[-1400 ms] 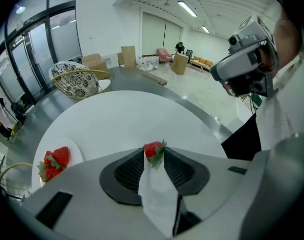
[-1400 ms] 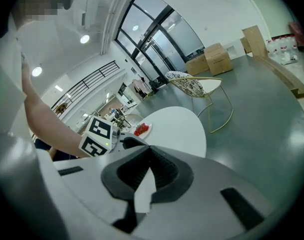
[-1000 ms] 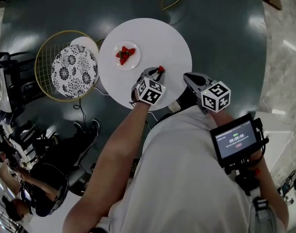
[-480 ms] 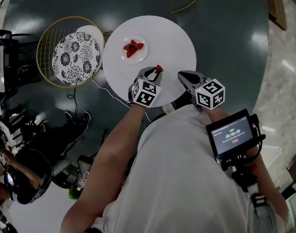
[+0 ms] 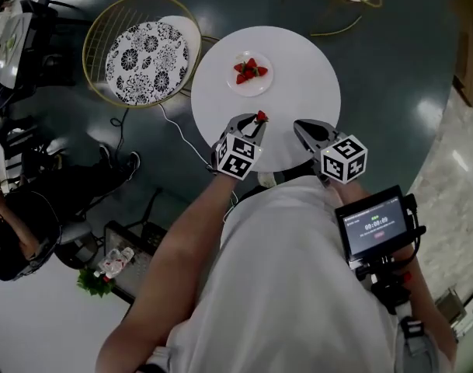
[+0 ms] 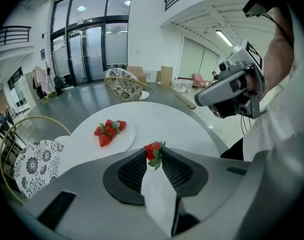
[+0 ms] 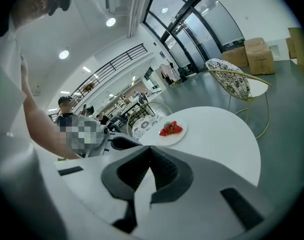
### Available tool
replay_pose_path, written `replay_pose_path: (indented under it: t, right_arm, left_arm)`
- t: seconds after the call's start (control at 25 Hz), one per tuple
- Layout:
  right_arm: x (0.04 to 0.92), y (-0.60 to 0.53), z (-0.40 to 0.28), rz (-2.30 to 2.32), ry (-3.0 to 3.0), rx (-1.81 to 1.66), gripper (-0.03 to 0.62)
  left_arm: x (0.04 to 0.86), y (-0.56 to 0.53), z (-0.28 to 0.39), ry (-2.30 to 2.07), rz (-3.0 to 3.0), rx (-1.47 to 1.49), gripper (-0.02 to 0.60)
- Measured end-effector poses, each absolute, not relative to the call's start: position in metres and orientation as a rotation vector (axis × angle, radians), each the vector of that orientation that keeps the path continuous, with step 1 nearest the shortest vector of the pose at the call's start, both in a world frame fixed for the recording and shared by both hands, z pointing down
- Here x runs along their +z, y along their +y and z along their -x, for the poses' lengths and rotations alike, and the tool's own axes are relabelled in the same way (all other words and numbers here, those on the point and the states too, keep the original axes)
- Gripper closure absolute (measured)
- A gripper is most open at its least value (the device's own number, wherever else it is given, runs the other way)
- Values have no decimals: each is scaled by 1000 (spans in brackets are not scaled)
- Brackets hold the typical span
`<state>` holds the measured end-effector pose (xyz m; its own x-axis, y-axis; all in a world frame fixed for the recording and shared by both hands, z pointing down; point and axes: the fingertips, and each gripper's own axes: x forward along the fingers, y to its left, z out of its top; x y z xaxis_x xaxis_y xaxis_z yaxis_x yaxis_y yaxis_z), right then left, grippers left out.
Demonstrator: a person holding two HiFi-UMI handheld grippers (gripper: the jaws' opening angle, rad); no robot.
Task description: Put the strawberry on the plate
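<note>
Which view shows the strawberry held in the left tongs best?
The left gripper view: the strawberry is close-up, pinched at the tips of the left tongs. The head view shows only a small red speck; the right gripper view does not show it.

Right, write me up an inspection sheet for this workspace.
Surface: round white table, bare apart from the plate.
Job's things: one strawberry in the left claw; plate on the table, holding several strawberries.
Clutter: nothing seen.
Claws: left claw shut on the strawberry, over the table's near edge; right claw shut, empty.
Cables: thin pale cable on the floor left of the table.
Surroundings: dark floor, gold wire chair with a patterned cushion, a person seated at lower left.
</note>
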<state>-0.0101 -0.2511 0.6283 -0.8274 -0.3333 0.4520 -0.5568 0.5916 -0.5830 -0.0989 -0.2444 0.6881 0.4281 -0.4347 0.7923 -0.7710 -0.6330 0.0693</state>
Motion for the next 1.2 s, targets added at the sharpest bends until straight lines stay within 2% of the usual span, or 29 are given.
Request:
replay_pose_path:
  t: [0.52,1.2]
  right_arm:
    - [622,-244,33,-581,-2520,1047,588]
    - [650,-262,-2,-680,-2448,1122,588]
  left_arm:
    - [680,-243,129,-1190,-2140,1009,479]
    - [719,-313,133,-1273,-1999,985,479]
